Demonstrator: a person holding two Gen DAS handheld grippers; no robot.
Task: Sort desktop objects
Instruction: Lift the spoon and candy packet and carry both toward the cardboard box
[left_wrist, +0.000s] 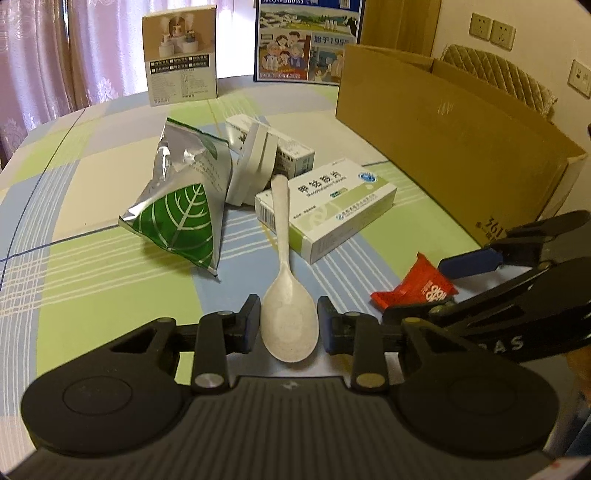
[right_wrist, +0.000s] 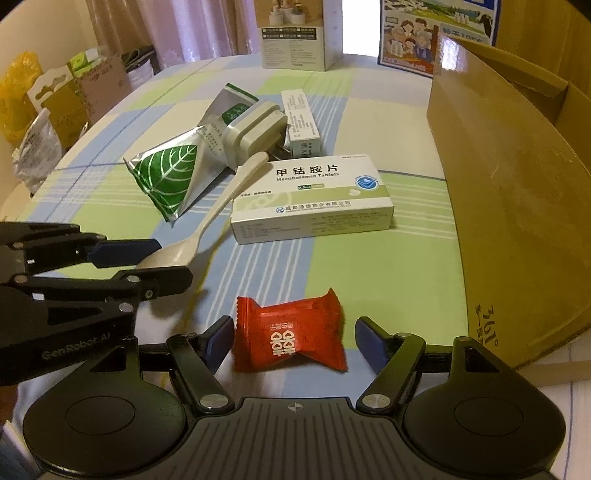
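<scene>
A white spoon (left_wrist: 286, 295) lies on the checked tablecloth, its bowl between the fingers of my left gripper (left_wrist: 289, 324), whose pads touch or nearly touch the bowl; the handle rests on a medicine box (left_wrist: 332, 210). In the right wrist view the spoon (right_wrist: 207, 225) and the left gripper (right_wrist: 147, 258) show at the left. My right gripper (right_wrist: 293, 341) is open around a red candy packet (right_wrist: 290, 332) on the table, with a gap on the right side. The candy also shows in the left wrist view (left_wrist: 415, 286).
A green-leaf foil pouch (left_wrist: 181, 206), a white plug adapter (left_wrist: 251, 166) and a second slim box (left_wrist: 284, 144) lie mid-table. A large open cardboard box (left_wrist: 443, 140) stands right. Two upright boxes (left_wrist: 181, 55) stand at the far edge.
</scene>
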